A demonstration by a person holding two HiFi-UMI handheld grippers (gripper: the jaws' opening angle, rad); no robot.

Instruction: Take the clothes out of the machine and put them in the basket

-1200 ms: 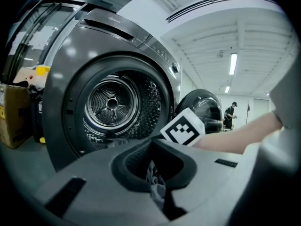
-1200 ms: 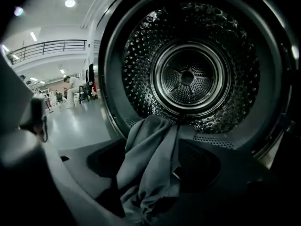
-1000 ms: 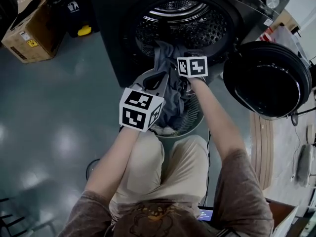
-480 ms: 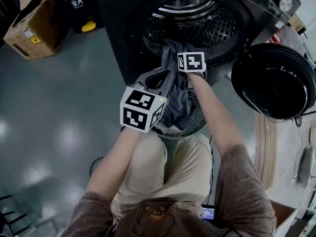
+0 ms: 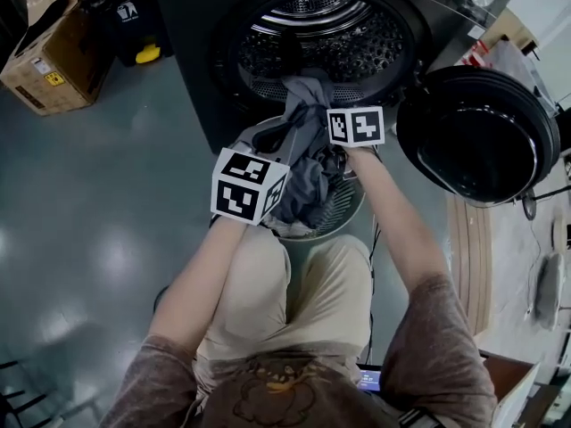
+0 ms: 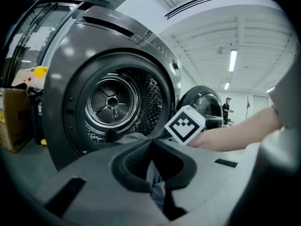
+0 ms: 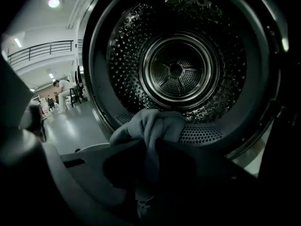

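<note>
A grey garment [image 5: 308, 178] hangs from the lip of the machine's drum [image 5: 330, 43] down into the round basket [image 5: 346, 210] in front of it. My left gripper [image 5: 290, 134] is over the basket's left side, shut on a fold of this garment [image 6: 158, 192]. My right gripper [image 5: 324, 143] is at the drum's lower lip. Its jaws are closing and pinch a bunched hump of the same grey cloth [image 7: 150, 124]. In the right gripper view [image 7: 149, 147] the drum behind the cloth looks bare. Its marker cube [image 6: 186, 124] shows in the left gripper view.
The machine's round door [image 5: 477, 136] stands swung open at the right. A cardboard box [image 5: 49, 47] and a black bin [image 5: 134, 16] sit on the floor at the left. A person [image 6: 227, 108] stands far off.
The right gripper went in at the drum lip, then drew back a little toward the basket with grey cloth between its jaws. The left gripper has hardly moved.
</note>
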